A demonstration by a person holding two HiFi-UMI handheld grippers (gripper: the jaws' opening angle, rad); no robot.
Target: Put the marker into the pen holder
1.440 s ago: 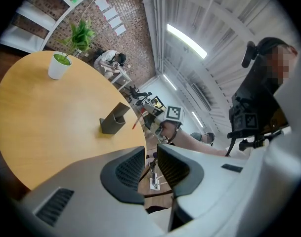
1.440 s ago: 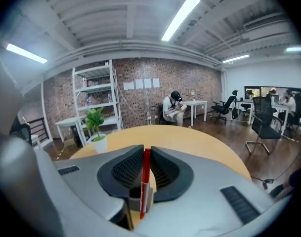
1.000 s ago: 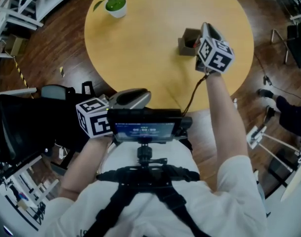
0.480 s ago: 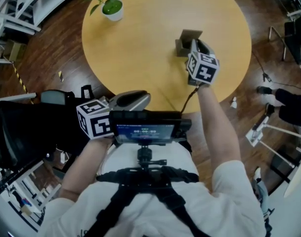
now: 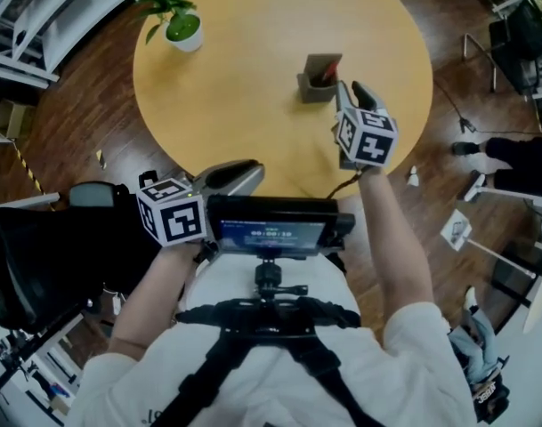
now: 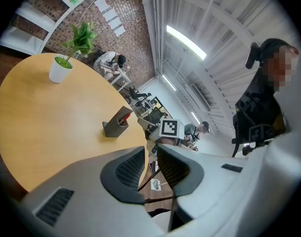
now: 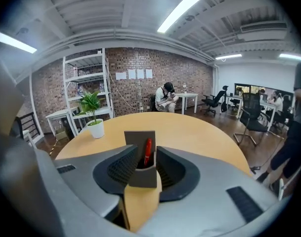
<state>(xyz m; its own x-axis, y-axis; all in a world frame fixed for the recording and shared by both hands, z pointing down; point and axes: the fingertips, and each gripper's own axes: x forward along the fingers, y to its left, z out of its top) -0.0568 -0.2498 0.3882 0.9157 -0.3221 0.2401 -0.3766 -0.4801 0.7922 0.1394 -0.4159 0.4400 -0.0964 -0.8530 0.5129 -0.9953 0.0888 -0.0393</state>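
— While the left claw [image 6: 150, 157] hung close to the body, how were its jaws?
— Almost together, with nothing between them. The right claw [image 5: 351, 94] had just been opening; it stood released and empty over the worktop [image 5: 244, 96].
— And the marker [image 7: 148, 152]?
— It stood inside the pen holder [image 5: 313, 85], just beyond that claw. A potted plant [image 5: 177, 20] was farther away.
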